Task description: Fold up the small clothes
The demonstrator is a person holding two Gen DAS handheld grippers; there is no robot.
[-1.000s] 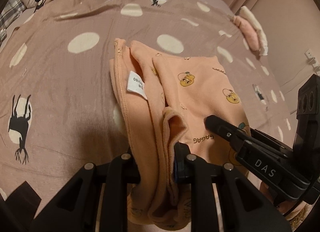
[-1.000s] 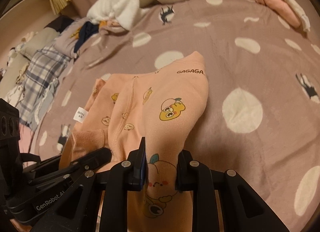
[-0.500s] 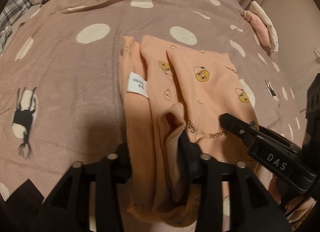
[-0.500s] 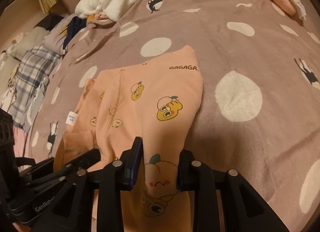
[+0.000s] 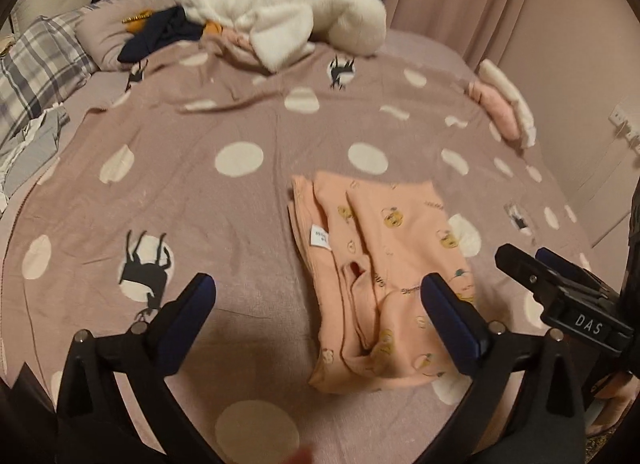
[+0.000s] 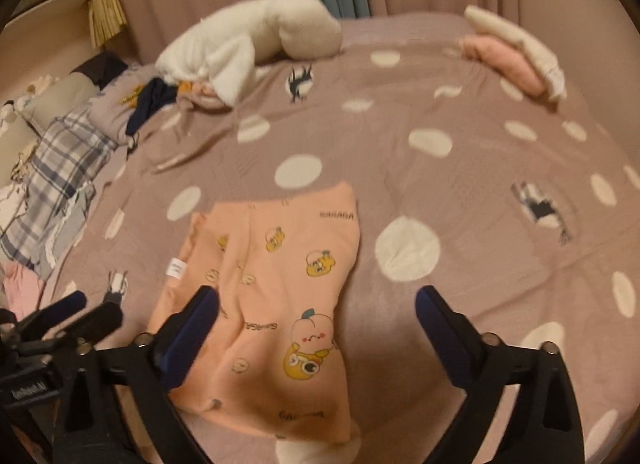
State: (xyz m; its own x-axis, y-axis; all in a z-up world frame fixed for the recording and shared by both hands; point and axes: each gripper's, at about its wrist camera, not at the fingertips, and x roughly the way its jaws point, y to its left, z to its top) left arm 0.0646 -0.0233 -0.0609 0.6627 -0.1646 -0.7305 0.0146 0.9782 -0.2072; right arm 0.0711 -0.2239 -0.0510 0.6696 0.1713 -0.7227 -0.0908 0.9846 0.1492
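Both the left gripper [image 5: 316,292] and right gripper [image 6: 316,304] are opening with nothing between them, having let go of the peach garment [image 5: 384,276], which now lies folded at lower centre on the dotted bedspread [image 5: 248,199], so this fold looks finished.

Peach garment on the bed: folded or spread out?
Folded. The peach garment lies on the bedspread as a compact rectangle with stacked layered edges, held by neither gripper.
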